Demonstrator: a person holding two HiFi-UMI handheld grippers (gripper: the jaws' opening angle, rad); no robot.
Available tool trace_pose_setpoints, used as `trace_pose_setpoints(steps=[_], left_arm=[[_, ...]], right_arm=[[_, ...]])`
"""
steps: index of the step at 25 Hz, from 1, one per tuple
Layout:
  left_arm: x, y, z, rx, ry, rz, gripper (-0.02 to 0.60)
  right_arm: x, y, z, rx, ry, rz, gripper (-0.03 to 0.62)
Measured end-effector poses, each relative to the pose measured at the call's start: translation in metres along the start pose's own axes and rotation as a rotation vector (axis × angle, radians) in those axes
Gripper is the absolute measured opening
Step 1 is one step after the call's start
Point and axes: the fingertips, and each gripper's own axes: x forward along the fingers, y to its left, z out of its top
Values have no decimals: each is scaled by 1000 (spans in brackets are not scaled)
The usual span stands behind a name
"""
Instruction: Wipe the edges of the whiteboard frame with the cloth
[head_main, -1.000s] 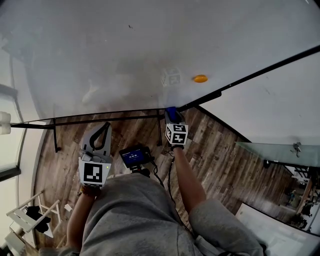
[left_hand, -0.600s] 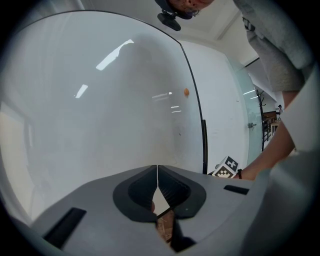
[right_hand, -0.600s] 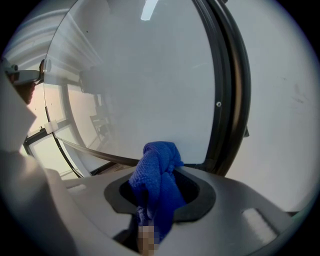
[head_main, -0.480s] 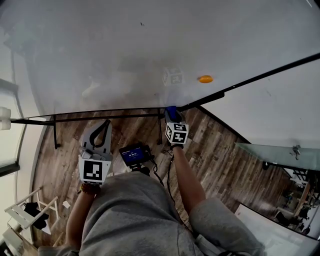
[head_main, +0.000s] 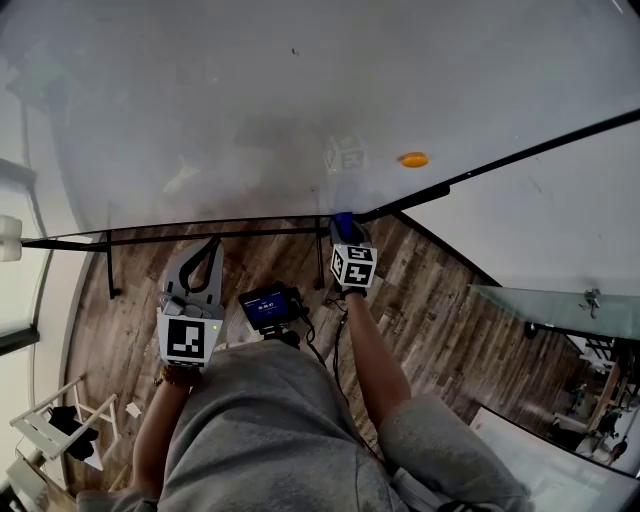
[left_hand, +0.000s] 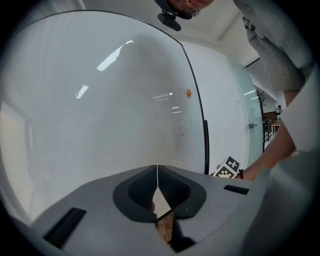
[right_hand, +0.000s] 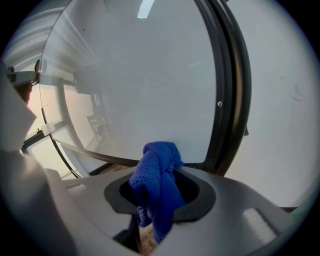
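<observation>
Right gripper (head_main: 343, 231): jaws clamped on the cloth (right_hand: 158, 181). It was blue and bunched. One fold stood above the fingertips and a tail hung down between the jaws.

Cloth position: at the lower corner of the whiteboard (head_main: 300, 100), where the black bottom rail (head_main: 200, 233) meets the side rail (head_main: 520, 150). In the right gripper view its top fold overlapped the bottom rail just beside the corner. It looked pressed against the frame, but I could not confirm contact.

Left gripper (left_hand: 157, 172): jaws closed, tips meeting in a thin seam with nothing between them. I held it below the bottom rail, well left of the corner and apart from the board, pointing up at the board face.

Other marks: a small orange dot (head_main: 413, 159) on the board, above and to the right of the cloth. Both views showed the board face pale and reflective. Wood floor (head_main: 430, 310) below. A small device with a blue screen (head_main: 268, 308) sat between my two arms, near my chest.
</observation>
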Motion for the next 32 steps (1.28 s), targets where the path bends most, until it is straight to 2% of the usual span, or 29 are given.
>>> trace_pose_setpoints(steps=[9, 17, 21, 24, 32], left_arm=[[-1, 9, 2, 4, -8, 7, 14], [-7, 11, 1, -42, 24, 20, 14], [-10, 19, 1, -19, 1, 43, 14], [-13, 24, 1, -3, -10, 54, 14], [-19, 23, -7, -24, 0, 56, 14]], right_arm=[[0, 1, 0, 14, 18, -26, 140], [-1, 3, -1, 72, 30, -58, 140], [3, 21, -2, 73, 30, -18, 138], [4, 23, -1, 90, 21, -36, 138], [8, 47, 0, 79, 18, 48, 138]])
